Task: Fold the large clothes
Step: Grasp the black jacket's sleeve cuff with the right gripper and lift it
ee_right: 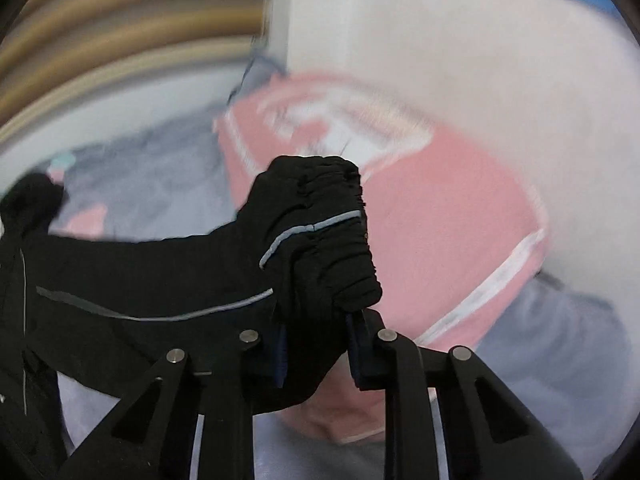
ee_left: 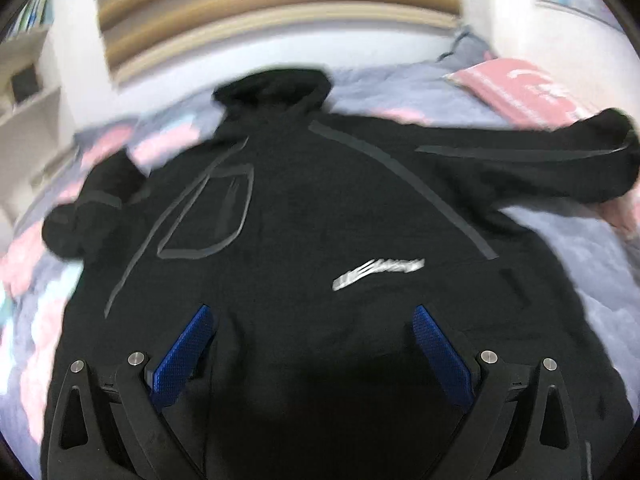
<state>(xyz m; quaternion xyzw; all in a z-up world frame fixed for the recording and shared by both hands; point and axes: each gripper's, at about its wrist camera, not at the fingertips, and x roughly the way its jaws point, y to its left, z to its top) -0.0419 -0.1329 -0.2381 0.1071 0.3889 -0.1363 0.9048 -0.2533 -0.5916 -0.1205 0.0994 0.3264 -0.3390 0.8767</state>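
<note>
Bedroom with a bed (ee_left: 400, 92) under grey and pink covers, pink pillow (ee_right: 440, 240) at upper right. Black jacket (ee_left: 320, 200) spread flat across the bed, hood toward top of frame, sleeves out left and right. Soft, light, likely a bit slippery; best taken at cuffs or hem. Left gripper (ee_left: 312, 316) spread wide above the hem, holding nothing. Right gripper (ee_right: 320, 320) pinching the gathered sleeve cuff (ee_right: 320, 216).

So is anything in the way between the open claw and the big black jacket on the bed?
Nothing visible. The left gripper hangs open right over the black jacket with grey trim, only air between. The right gripper already pinches the jacket's gathered sleeve cuff.
</note>
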